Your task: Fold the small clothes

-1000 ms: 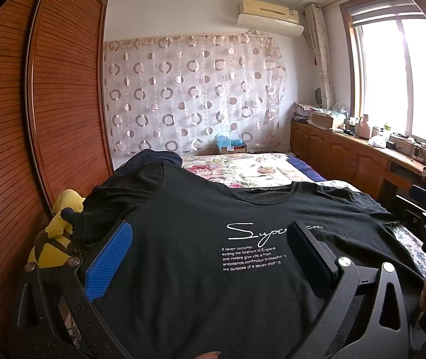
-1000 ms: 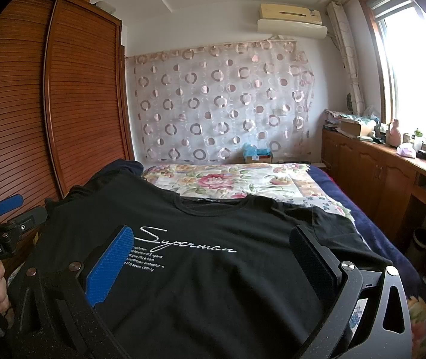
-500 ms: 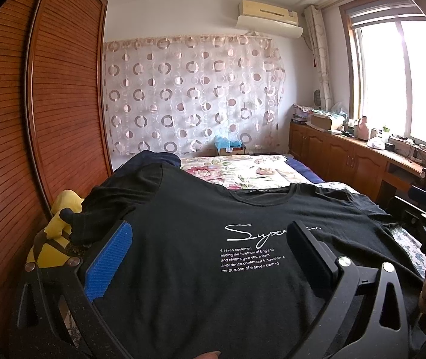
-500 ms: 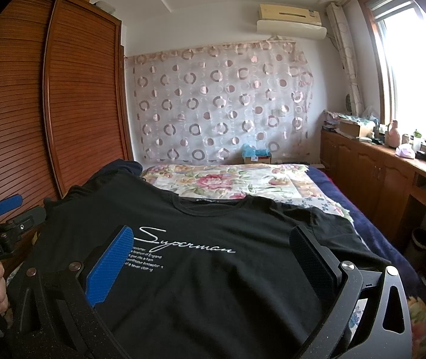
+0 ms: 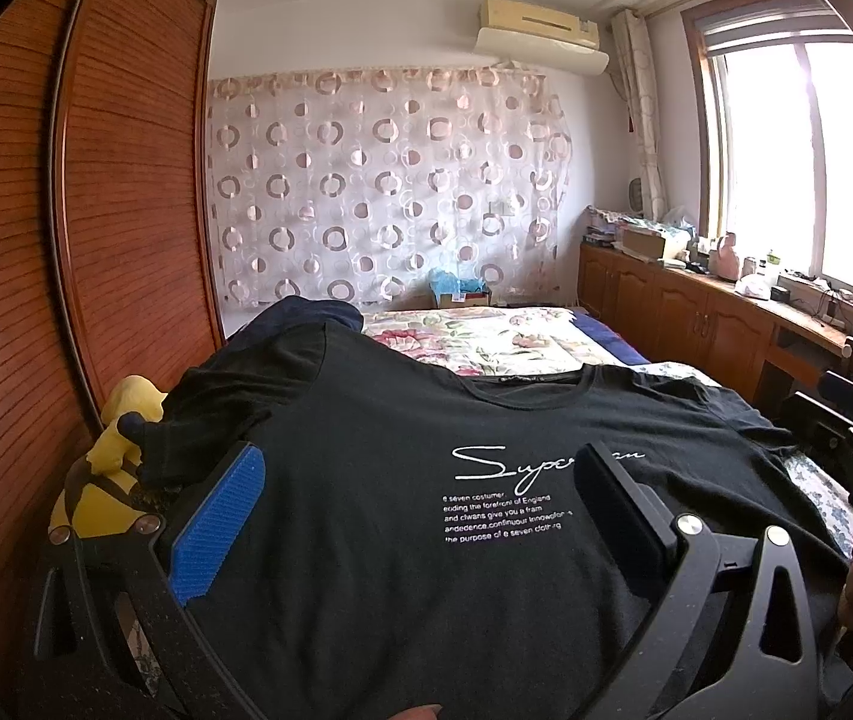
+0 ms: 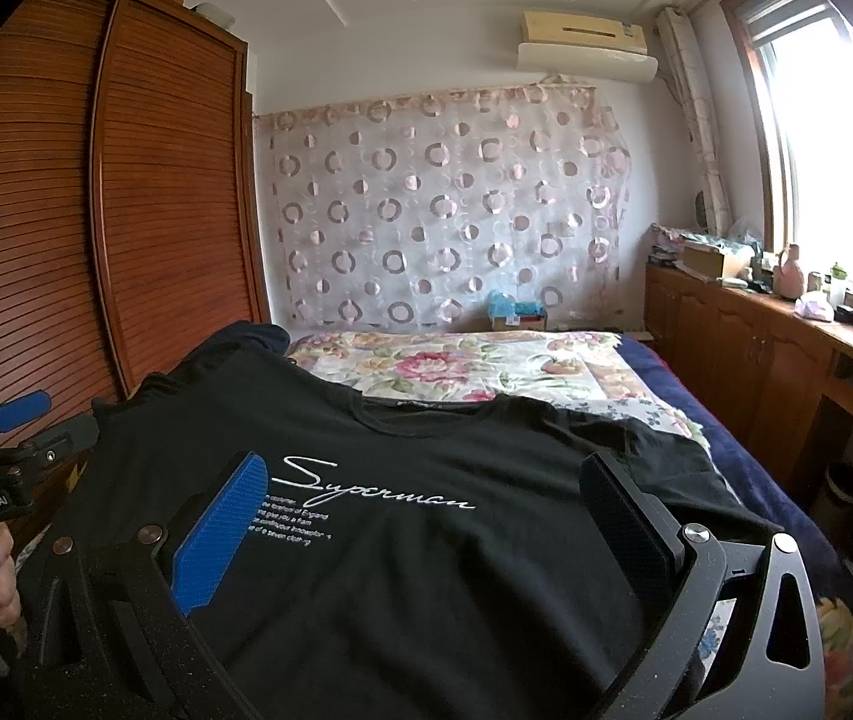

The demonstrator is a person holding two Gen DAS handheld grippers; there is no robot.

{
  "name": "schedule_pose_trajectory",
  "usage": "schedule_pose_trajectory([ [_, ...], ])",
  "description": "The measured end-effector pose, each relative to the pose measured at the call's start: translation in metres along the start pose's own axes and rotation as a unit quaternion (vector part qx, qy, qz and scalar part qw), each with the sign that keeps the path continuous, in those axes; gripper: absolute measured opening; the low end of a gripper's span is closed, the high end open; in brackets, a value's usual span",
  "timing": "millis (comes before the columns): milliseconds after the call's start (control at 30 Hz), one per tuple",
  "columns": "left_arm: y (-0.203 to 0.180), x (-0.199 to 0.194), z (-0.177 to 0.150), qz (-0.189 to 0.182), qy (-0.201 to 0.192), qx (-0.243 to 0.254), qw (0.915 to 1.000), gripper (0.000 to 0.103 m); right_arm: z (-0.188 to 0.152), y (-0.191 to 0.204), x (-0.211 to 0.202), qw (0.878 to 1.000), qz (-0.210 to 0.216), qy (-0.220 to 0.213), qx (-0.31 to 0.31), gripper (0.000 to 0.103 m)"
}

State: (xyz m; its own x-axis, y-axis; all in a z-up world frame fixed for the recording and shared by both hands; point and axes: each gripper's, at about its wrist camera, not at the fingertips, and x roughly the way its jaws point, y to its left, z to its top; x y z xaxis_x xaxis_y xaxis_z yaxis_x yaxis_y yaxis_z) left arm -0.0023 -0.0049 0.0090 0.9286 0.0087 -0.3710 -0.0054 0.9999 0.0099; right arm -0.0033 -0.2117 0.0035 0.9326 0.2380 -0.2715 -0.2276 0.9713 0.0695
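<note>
Black T-shirt (image 5: 402, 480), spread flat on the bed (image 6: 486, 360): soft, light, limp; take it at the hem. Left hand-held gripper (image 5: 414, 504) and right hand-held gripper (image 6: 420, 504) gape wide, empty.

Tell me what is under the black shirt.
The black shirt lies on a floral bedspread, which shows past its collar. A dark garment peeks out beyond its left shoulder. Anything else beneath is covered.

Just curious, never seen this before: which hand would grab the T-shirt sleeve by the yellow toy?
Likely the left: the left fingers, open, hover right beside that sleeve of the black T-shirt; the right fingers hover nearer the opposite sleeve.
</note>
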Motion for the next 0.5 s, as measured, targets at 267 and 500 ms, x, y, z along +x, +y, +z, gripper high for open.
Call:
schedule_pose_trajectory([
  [267, 0.004, 0.007, 0.000, 0.006, 0.019, -0.007, 0.9998, 0.103, -0.004, 0.001, 0.017, 1.000, 0.018, 0.019, -0.002, 0.103],
  [500, 0.024, 0.017, -0.005, 0.014, 0.035, -0.010, 0.9992, 0.103, 0.000, 0.003, 0.021, 0.999, 0.037, 0.028, -0.016, 0.103],
])
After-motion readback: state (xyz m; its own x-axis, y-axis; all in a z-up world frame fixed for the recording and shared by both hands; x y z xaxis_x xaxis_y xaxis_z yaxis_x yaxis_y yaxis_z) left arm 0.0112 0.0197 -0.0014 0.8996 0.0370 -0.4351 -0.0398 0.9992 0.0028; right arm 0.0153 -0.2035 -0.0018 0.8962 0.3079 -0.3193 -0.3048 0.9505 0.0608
